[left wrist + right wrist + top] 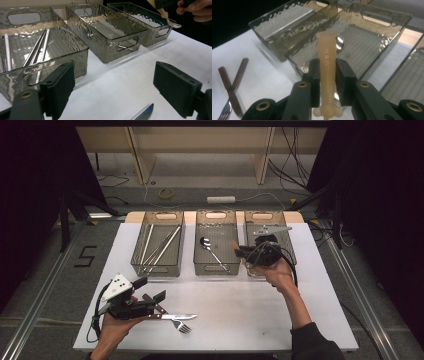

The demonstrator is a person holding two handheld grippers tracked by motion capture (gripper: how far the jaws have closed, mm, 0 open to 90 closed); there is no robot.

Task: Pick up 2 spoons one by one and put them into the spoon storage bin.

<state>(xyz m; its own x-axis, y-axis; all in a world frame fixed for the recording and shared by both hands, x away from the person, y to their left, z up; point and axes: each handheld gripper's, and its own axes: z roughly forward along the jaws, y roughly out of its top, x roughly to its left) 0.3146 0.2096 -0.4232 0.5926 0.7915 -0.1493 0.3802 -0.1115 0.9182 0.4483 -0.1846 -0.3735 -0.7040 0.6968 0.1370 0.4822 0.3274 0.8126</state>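
Note:
My right gripper (241,251) (327,72) is shut on a utensil with a tan handle (327,57). It hovers at the front edge of the right bin (270,215), beside the middle bin (216,268). From the left gripper view the utensil's metal end (174,24) hangs below the hand. The middle bin holds a metal spoon (212,252) (340,41). My left gripper (150,289) (117,90) stands open, with nothing in it, low over a brown-handled knife (175,316) (145,113) and fork (182,326) on the white table (250,310).
The left bin (158,270) (50,62) holds several long metal chopsticks (162,245). A flat metal piece (272,229) lies in the right bin. All three clear bins stand in a row along the table's far half. Shelving and cables lie beyond the table.

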